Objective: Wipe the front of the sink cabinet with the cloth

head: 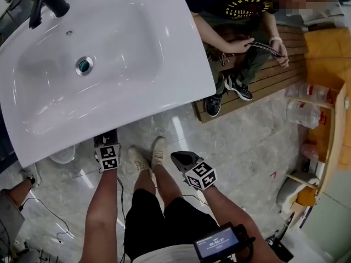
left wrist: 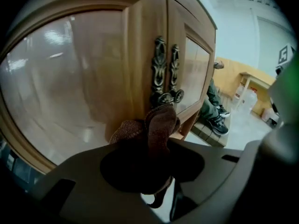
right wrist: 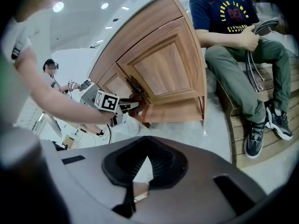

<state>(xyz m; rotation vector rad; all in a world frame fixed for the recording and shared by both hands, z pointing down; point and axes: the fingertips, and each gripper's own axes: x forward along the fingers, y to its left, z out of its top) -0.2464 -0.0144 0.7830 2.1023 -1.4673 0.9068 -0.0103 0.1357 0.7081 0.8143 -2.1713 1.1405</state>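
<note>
**Left gripper [head: 108, 149] holds the cloth [left wrist: 156, 125] at the sink cabinet [left wrist: 84, 87]; right gripper [right wrist: 142, 171] idle.**

We find the left gripper clamped on the brown cloth. The cloth bunches out ahead of its jaws and, as far as we can tell, lies against the cabinet front just below the paired door handles [left wrist: 166, 73]. We judge the cloth to be light, soft and limp, so it folds rather than pushes. We therefore grip deep in the bunch and leave a thick pad forward of the jaws to bear on the wood. The panels look smooth and glossy, but the ornate handles may snag loose folds. To the right, the right gripper hangs low, well apart from the cabinet. Its jaws are drawn together at the tips with nothing between them.
</note>
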